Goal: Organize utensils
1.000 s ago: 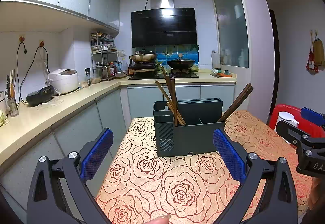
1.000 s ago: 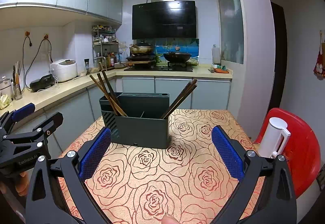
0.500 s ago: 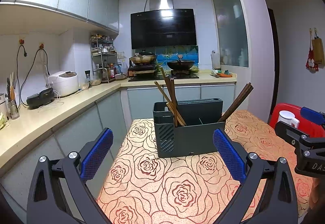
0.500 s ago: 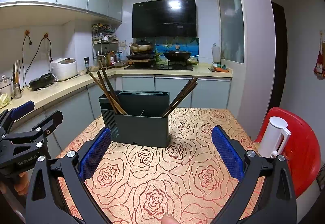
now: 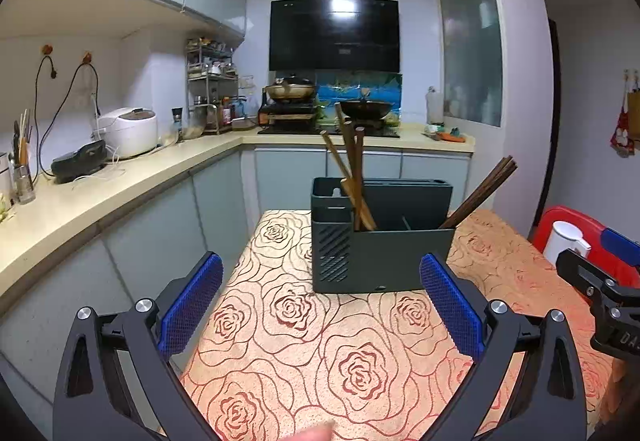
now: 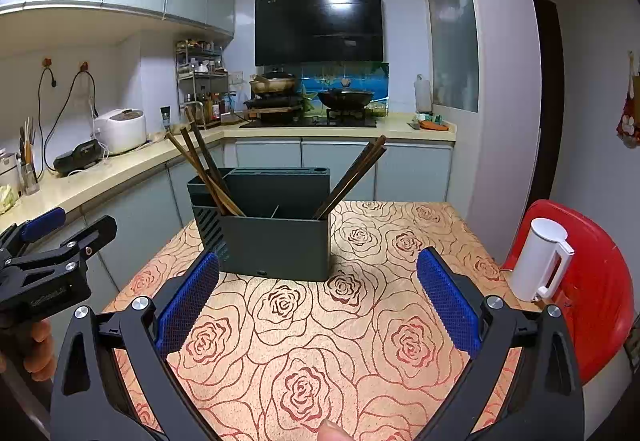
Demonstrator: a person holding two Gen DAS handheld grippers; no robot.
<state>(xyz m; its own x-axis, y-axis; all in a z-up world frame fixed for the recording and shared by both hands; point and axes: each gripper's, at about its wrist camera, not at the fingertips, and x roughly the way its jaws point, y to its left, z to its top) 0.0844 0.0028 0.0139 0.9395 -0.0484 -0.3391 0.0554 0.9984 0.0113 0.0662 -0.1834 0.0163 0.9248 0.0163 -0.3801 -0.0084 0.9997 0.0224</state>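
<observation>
A dark grey utensil holder (image 5: 382,237) (image 6: 276,229) stands on the rose-patterned table (image 5: 320,341) (image 6: 360,321). Brown chopsticks (image 5: 348,169) (image 6: 200,165) lean out of its left compartment, and a second bunch of chopsticks (image 5: 480,189) (image 6: 352,177) leans right from its right end. My left gripper (image 5: 320,317) is open and empty, short of the holder. My right gripper (image 6: 318,311) is also open and empty, its blue pads (image 6: 188,305) close to the holder's front. Each gripper shows at the edge of the other's view.
A white kettle (image 6: 540,261) (image 5: 564,241) sits on a red chair (image 6: 592,281) right of the table. A counter (image 5: 120,181) with a rice cooker (image 5: 128,131) runs along the left wall. A stove with pans (image 6: 312,97) stands at the back.
Both grippers have drifted slightly forward and up, so the holder sits a little closer in the right wrist view. Both stay open and empty.
</observation>
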